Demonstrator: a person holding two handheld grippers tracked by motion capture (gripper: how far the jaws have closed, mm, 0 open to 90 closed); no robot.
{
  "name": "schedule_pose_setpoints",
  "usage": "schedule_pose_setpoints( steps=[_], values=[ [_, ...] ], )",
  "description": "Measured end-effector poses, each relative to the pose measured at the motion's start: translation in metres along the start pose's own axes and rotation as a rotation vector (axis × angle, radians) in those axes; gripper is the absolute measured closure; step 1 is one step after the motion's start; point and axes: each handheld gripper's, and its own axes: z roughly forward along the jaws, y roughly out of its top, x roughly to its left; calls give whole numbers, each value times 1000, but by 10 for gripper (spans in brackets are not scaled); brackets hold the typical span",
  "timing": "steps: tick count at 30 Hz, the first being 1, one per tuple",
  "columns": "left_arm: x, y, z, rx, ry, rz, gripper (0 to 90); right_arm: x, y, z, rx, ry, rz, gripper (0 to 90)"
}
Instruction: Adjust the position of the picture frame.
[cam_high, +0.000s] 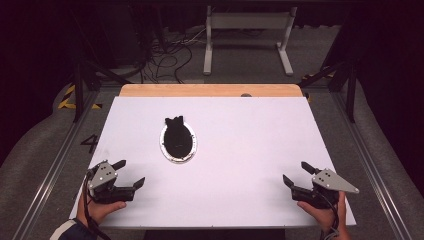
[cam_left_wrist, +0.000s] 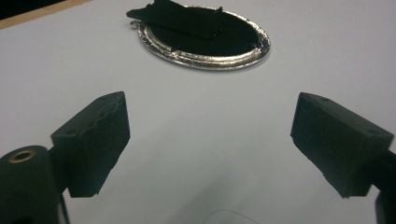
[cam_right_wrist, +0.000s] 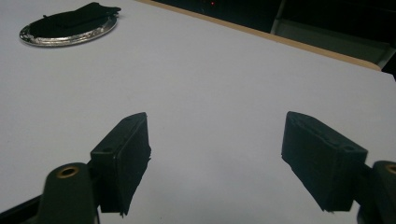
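Resting near the front edge of the white bench (cam_high: 240, 150), the left claw (cam_high: 131, 174) sits at 7 o'clock and the right claw (cam_high: 295, 174) at 5 o'clock, both wide with nothing between their jaws. A silver oval plate (cam_high: 163, 148) lies left of centre, toward 11 o'clock, well apart from both claws, with a black cloth (cam_high: 177, 136) on it.
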Motion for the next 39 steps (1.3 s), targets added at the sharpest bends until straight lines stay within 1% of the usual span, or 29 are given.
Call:
schedule_pose_setpoints(
  steps=[1, 2, 3, 4, 5, 6, 8, 9, 12, 13, 14, 15, 16, 17, 18, 19, 20, 21, 22, 25, 26, 28, 30, 31, 32, 33, 34, 36, 39],
  values=[
    [1, 0, 1, 3, -17, -4, 183, 1, -1, 2, 7, 4, 3, 240],
    [1, 0, 1, 3, -17, -4, 236, 1, -1, 2, 7, 4, 3, 240],
    [1, 0, 2, 4, -33, -2, 236, 1, -1, 4, 17, 6, 6, 247],
    [1, -1, 3, 7, -36, -4, 273, 1, -1, 6, 27, 4, 5, 253],
    [2, -1, 4, 10, -42, -6, 285, 2, -1, 7, 34, 5, 5, 264],
    [4, -2, 3, 21, -51, -3, 401, 2, 1, 11, 46, 12, 9, 286],
    [9, -2, 4, 27, -55, -2, 476, 2, 2, 14, 48, 20, 9, 317],
    [9, -2, 4, 27, -55, -2, 554, 1, 2, 18, 51, 29, 19, 339],
    [17, 1, 5, 35, -22, 22, 694, 0, 5, 29, 72, 39, 38, 420],
    [17, 1, 5, 35, -22, 22, 740, 0, 5, 29, 72, 39, 38, 420],
    [20, 3, 6, 35, -9, 14, 740, -1, 6, 33, 77, 50, 42, 456],
    [23, 5, 8, 33, -15, 6, 808, -1, 8, 43, 106, 75, 41, 623],
    [25, 6, 11, 36, -17, 0, 808, -1, 8, 43, 106, 75, 41, 623],
    [27, 8, 14, 39, -20, 0, 830, 0, 9, 46, 116, 97, 39, 682],
    [31, 11, 19, 42, -30, 6, 848, 1, 9, 50, 133, 113, 34, 762],
    [35, 15, 27, 50, -29, 2, 858, 3, 11, 54, 150, 121, 18, 799],
    [35, 15, 27, 50, -29, 2, 895, 3, 11, 54, 150, 121, 18, 799],
    [37, 18, 32, 51, -44, 4, 895, 4, 15, 61, 164, 118, 24, 808],
    [40, 22, 36, 51, -44, 4, 900, 5, 17, 66, 168, 116, 33, 814],
    [50, 32, 50, 41, -20, -23, 900, 7, 27, 82, 173, 116, 64, 829],
    [54, 36, 53, 40, -6, -24, 900, 9, 30, 87, 174, 122, 63, 839],
    [61, 41, 63, 37, -11, -48, 900, 14, 35, 98, 184, 128, 56, 840],
    [66, 47, 75, 47, 9, -63, 900, 21, 39, 107, 199, 138, 45, 841],
    [69, 50, 81, 58, 0, -75, 900, 24, 40, 111, 202, 141, 40, 842],
    [69, 50, 81, 58, 0, -75, 900, 24, 40, 111, 202, 141, 40, 842],
    [72, 52, 90, 56, 15, -81, 900, 30, 43, 117, 205, 152, 33, 842],
    [73, 54, 96, 76, 8, -88, 900, 30, 43, 117, 205, 152, 33, 842],
    [75, 57, 107, 80, 6, -109, 900, 33, 45, 118, 200, 160, 32, 833],
    [72, 58, 120, 102, 42, -89, 899, 37, 44, 117, 206, 174, 29, 828]
  ],
)
